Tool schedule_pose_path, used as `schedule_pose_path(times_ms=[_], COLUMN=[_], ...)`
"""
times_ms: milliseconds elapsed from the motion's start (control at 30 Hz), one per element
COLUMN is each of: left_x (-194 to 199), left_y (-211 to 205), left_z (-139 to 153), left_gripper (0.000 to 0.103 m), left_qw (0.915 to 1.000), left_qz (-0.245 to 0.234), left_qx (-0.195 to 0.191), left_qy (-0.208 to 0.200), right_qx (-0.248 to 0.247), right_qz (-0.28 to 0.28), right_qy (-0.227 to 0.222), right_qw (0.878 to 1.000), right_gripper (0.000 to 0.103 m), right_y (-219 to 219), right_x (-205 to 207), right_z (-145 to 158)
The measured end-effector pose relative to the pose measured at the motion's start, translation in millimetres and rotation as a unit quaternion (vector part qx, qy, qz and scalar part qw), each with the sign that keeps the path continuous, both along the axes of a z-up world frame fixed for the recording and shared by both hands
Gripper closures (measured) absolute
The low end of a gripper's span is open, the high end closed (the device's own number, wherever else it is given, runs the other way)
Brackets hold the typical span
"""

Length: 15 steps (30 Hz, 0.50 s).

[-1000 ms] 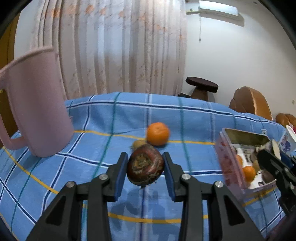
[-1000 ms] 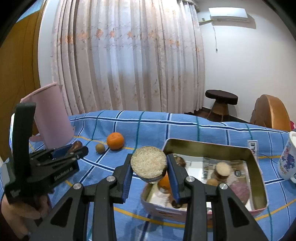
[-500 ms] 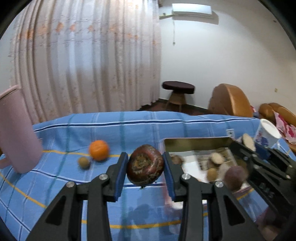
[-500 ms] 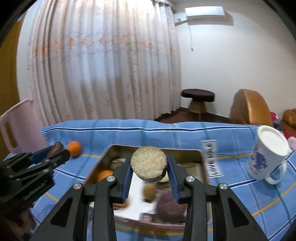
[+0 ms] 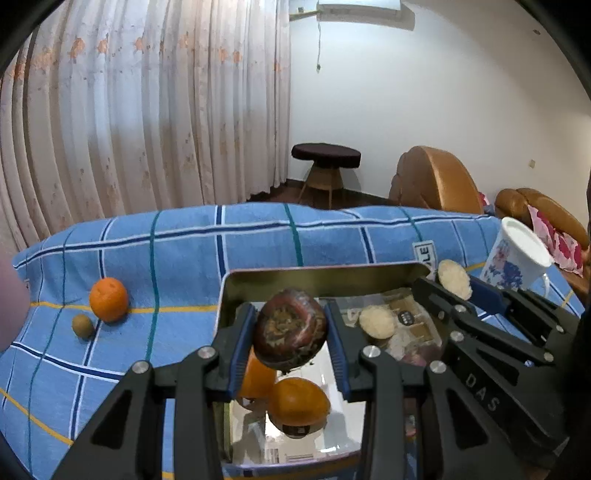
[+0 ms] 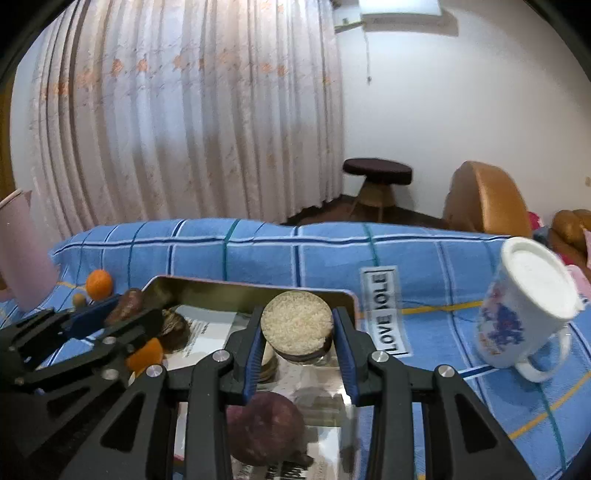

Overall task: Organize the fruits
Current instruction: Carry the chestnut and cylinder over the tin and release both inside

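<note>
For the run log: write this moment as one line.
left tongs: shut on dark fruit | right tongs: shut on pale fruit | both above tin

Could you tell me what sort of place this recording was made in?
Most likely a home living room: long patterned curtains, a wall air conditioner, and tan leather seating behind a table under a blue checked cloth.

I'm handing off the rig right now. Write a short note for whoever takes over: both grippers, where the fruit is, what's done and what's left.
Left gripper: shut on a dark brown fruit, held over the tin.
Right gripper: shut on a pale round fruit, also over the tin.
In the tin: oranges, a purple fruit, other pieces.
On the cloth, left of the tin: one orange and a small brown fruit.
Left to do: release both held fruits, then collect those two.
</note>
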<state>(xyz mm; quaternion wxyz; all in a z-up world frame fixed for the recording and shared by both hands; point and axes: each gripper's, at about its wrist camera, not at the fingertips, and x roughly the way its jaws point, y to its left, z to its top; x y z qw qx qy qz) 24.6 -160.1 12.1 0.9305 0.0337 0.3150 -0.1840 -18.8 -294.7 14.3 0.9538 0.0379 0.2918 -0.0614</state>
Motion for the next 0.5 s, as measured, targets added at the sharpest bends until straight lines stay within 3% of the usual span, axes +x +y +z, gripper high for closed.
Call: schedule_pose_path(times_ms=[500], left_x=[10], left_y=[5], left_z=[-15], left_gripper=[0.062], left_qw=[0.9995], left_qz=[0.017], left_qx=[0.002], left_qy=[0.027], right_qx=[0.045], right_qz=[0.049], right_qy=[0.042], right_qw=[0.997], right_gripper=[0.062], right_y=[0], right_x=[18], right_z=[-23])
